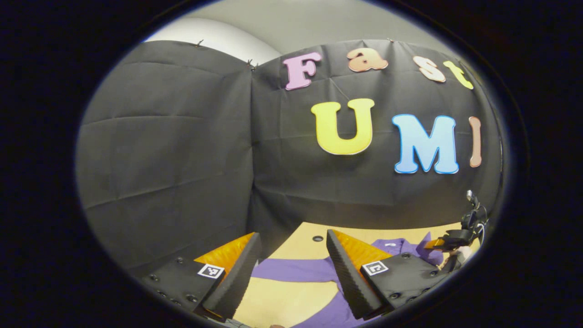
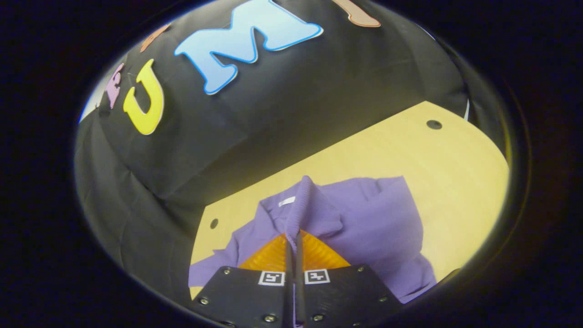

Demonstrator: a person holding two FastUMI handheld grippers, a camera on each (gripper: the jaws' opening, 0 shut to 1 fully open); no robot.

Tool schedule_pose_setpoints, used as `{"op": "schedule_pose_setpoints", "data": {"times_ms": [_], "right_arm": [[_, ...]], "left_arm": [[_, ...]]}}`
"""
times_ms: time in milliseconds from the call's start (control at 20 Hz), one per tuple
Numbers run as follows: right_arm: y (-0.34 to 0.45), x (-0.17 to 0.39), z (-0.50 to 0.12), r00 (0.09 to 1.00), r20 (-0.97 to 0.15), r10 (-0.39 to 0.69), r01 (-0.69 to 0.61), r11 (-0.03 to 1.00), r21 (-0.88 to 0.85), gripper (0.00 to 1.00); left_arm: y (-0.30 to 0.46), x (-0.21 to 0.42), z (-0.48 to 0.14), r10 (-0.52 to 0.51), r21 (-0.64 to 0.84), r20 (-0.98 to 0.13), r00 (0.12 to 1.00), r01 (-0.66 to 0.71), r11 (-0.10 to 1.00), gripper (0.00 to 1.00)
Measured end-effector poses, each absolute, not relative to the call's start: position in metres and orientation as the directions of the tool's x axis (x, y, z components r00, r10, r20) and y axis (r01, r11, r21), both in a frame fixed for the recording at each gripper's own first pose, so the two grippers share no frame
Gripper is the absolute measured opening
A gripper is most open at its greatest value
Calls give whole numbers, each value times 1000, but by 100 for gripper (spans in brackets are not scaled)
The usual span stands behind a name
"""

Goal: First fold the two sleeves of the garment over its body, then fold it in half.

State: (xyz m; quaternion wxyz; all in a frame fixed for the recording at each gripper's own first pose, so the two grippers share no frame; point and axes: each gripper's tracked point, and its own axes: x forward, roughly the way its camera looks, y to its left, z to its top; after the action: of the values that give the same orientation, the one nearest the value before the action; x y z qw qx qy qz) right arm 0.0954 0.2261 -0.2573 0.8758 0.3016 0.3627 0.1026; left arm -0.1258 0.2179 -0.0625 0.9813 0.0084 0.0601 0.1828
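Pinching soft, limp purple garment (image 2: 364, 214) in right hand-held gripper (image 2: 294, 241) at six o'clock, holding left hand-held gripper (image 1: 291, 269) agape, edges gripping best.

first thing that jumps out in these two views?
The purple knit garment spread on the pale wooden table, with one sleeve pinched in the right gripper and lifted over the body. In the left gripper view, the left gripper hovers open above the other purple sleeve, which lies flat across the table.

Table (image 2: 455, 159): pale wood, lying ahead of the right gripper.
Garment (image 2: 373, 218): purple, lying spread on it.
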Motion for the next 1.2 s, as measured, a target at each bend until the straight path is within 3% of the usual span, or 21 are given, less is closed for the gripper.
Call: {"op": "schedule_pose_setpoints", "data": {"times_ms": [600, 700, 850, 900, 1150, 1200], "right_arm": [[353, 42, -268, 639, -491, 592, 0, 638, 770, 1], [368, 32, -263, 622, -460, 634, -26, 603, 797, 11], [363, 22, -259, 622, -461, 633, -54, 622, 781, 56], [360, 22, -259, 620, -466, 632, -61, 631, 774, 64], [341, 24, -250, 625, -488, 608, -84, 675, 733, 65], [335, 22, -249, 623, -497, 604, -89, 686, 722, 58]], "left_arm": [[279, -146, -88, 361, 46, -172, 917, -359, 932, 97], [282, -144, -92, 355, 35, -180, 918, -354, 934, 97], [281, -139, -101, 344, 22, -187, 920, -346, 938, 97], [282, -136, -103, 338, 18, -190, 922, -342, 940, 97], [285, -110, -129, 317, 6, -211, 925, -323, 946, 97], [288, -103, -137, 312, 5, -219, 924, -319, 948, 94]]}}
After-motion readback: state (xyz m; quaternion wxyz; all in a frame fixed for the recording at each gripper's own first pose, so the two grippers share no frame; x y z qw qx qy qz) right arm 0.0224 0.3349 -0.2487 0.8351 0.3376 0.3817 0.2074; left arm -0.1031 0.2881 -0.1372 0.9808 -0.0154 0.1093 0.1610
